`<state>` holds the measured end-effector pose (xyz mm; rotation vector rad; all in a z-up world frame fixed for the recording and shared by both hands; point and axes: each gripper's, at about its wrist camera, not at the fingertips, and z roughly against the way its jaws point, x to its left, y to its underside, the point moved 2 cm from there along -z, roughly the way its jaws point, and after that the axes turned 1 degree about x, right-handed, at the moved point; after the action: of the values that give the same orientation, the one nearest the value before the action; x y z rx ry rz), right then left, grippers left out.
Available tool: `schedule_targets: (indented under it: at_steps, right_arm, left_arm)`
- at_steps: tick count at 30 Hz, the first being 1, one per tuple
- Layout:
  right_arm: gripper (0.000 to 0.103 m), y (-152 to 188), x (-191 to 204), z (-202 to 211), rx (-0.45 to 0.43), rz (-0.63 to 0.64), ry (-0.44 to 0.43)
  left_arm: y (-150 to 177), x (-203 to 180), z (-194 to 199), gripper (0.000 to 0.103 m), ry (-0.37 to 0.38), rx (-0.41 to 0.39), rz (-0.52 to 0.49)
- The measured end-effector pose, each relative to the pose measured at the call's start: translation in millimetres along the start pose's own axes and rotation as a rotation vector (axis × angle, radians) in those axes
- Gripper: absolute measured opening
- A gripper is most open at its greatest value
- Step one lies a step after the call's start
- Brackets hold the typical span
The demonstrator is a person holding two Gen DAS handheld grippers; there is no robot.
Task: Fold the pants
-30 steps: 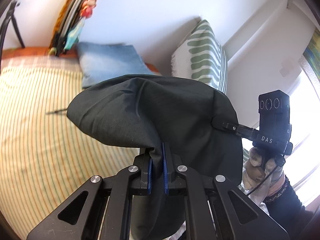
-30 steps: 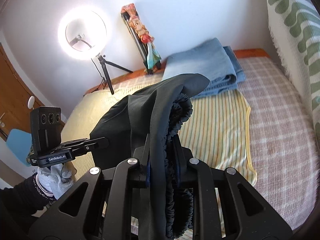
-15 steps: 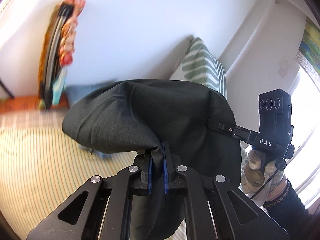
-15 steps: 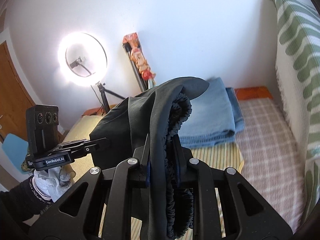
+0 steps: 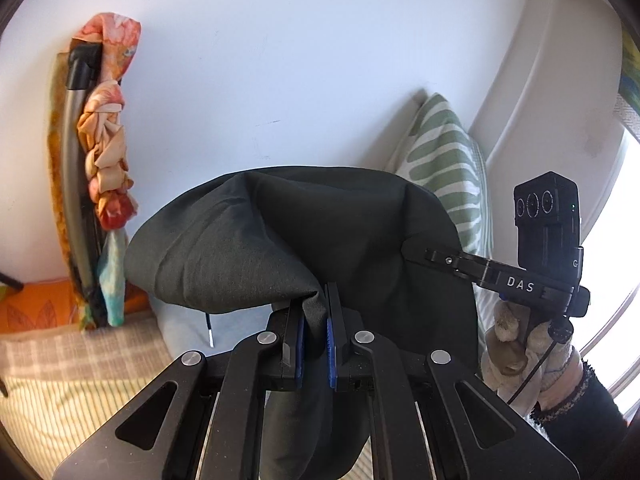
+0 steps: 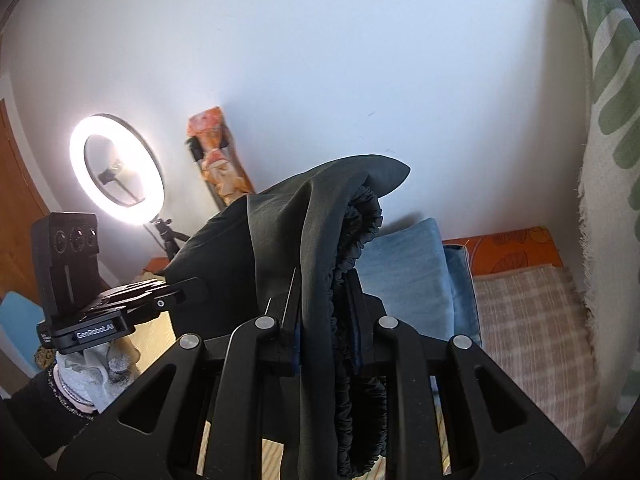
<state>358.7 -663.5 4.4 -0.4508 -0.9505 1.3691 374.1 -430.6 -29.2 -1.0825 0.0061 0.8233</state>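
There is one pair of dark pants (image 5: 304,248), and two grippers hold it up in the air above the bed (image 6: 532,320). The left gripper (image 5: 314,344) has its jaws clenched on a plain, smooth fold of the soft cloth. The right gripper (image 6: 326,332) has its jaws clenched on the bumpy, stretchy waistband (image 6: 360,232). Far behind lie one stack of folded blue jeans (image 6: 412,276) on the bed, one green and white leaf-pattern pillow (image 5: 452,168) on the right, and one round glowing ring light (image 6: 116,168) on the left by the white wall (image 5: 280,60).
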Motion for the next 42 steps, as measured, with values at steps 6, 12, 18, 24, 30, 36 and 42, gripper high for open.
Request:
schedule_targets:
  at_steps: [6,12,18,24,30,36,42]
  right_arm:
    - [0.019,-5,-33,-49,0.060,-0.002,0.004]
    - [0.026,0,-78,-94,0.154,-0.071,0.129]
    - [0.045,11,-100,-85,0.137,-0.148,0.144]
    - [0.050,25,-91,-68,0.143,-0.149,0.126]
    - [0.054,38,-88,-66,0.191,-0.171,0.128]
    - [0.054,50,-98,-67,0.209,-0.235,0.110]
    - [0.019,49,-97,-67,0.211,-0.190,0.156]
  left_arm:
    - [-4,22,-39,0.007,-0.085,0.035,-0.016]
    - [10,45,-57,0.013,-0.148,0.098,0.035]
    - [18,60,-50,0.046,-0.152,0.121,0.077]
    - [30,77,-58,0.053,-0.141,0.167,0.178]
    - [55,90,-61,0.054,-0.090,0.210,0.298]
    - [65,86,-68,0.033,-0.083,0.228,0.308]
    - [63,72,-64,0.010,-0.101,0.221,0.229]
